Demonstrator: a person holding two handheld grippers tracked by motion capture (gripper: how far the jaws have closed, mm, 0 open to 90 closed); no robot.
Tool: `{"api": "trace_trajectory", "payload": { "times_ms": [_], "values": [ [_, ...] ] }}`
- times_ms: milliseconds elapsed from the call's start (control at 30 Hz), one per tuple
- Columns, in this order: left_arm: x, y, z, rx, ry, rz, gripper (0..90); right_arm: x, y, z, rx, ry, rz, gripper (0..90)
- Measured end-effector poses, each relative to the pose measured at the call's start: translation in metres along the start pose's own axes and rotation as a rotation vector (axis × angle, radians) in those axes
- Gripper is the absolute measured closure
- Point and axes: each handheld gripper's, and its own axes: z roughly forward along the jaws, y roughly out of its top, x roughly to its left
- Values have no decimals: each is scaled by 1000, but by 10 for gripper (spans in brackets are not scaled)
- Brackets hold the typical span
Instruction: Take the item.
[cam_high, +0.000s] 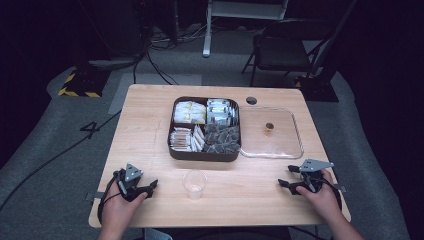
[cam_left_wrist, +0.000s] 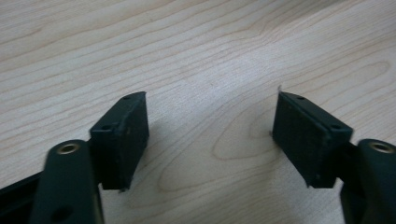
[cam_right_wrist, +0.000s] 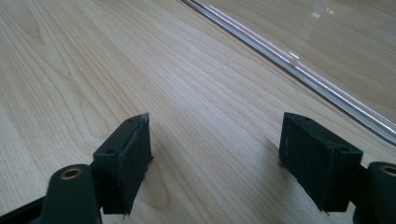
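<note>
Two hands: resting low at the table's (cam_high: 150, 125) near corners.
Left gripper (cam_high: 151, 185): jaws wide, holding nothing.
Right gripper (cam_high: 283, 183): jaws wide, empty, beside clear lid (cam_right_wrist: 299, 70).

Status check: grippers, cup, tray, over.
Left gripper and right gripper open, empty, resting on the table. Cup upright between them, untouched. Tray behind cup, clear lid beside it. Nothing blocking.
</note>
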Motion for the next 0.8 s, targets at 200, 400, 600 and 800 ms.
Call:
{"api": "trace_trajectory", "payload": {
  "times_ms": [200, 400, 600, 800],
  "values": [
    [0, 3, -8, -83, -77, -11, 396, 0, 0, 0, 0, 0, 0, 256],
    [-3, 15, -21, -99, -71, -9, 425, 0, 0, 0, -1, 1, 0, 255],
    [-8, 29, -32, -48, -119, 21, 400, -1, 2, 2, 0, 1, -2, 255],
    [-18, 49, -45, -75, -148, 59, 375, -6, 7, 8, -1, 9, -10, 255]
  ]
}}
